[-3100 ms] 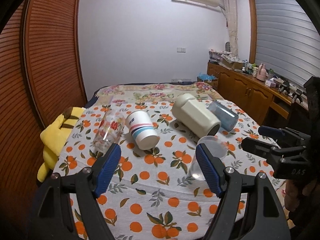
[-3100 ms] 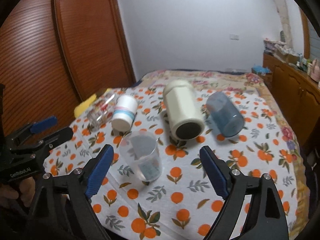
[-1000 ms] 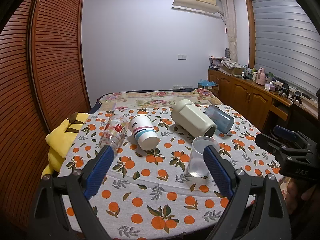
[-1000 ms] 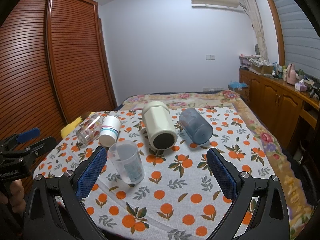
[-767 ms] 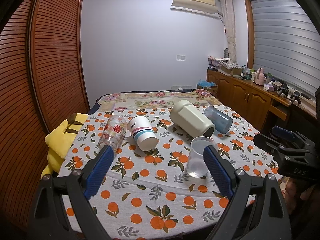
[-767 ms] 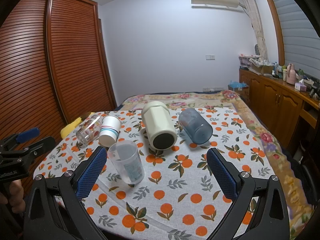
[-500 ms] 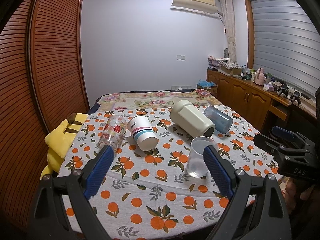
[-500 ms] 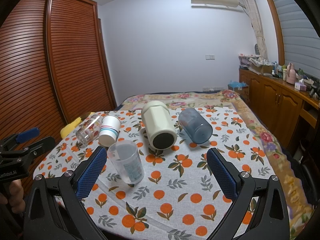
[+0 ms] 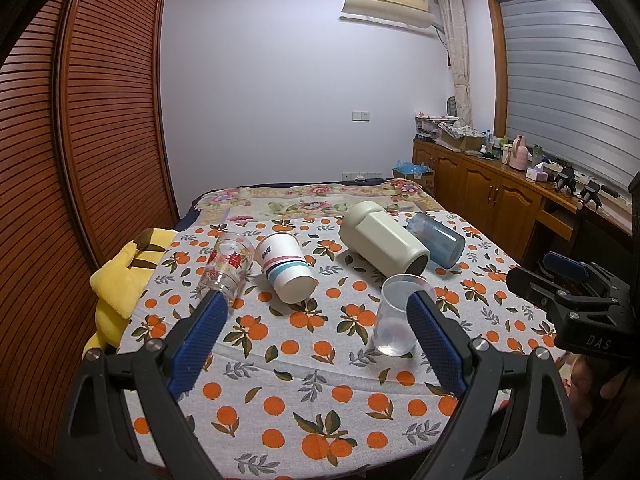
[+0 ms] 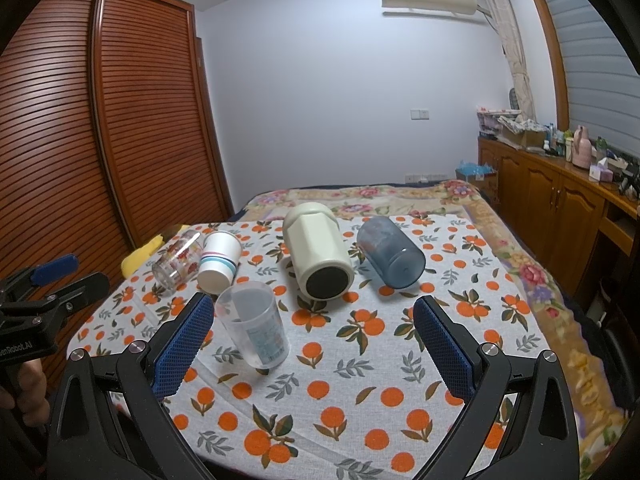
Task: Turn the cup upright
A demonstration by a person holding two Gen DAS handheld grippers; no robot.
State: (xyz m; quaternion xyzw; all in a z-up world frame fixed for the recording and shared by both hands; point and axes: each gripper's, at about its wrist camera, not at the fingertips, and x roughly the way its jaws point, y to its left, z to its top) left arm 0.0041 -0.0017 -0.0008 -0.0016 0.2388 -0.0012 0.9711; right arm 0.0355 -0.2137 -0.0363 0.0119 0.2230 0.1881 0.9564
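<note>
— Any lettering you can read?
— "DAS" in pale letters on the right gripper (image 9: 560,280) body; "nRobot.AI", its start cut off, on the left gripper (image 10: 60,276) body.
— The cups?
— Their print is too small to read.

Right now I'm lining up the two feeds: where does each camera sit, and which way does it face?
Left wrist: on the left gripper, jaws open, facing the table from its near-left; the right gripper shows at right.
Right wrist: on the right gripper, jaws open, near-right; the left gripper shows at left.
Shared: upright clear cup, tipped cream container.
</note>
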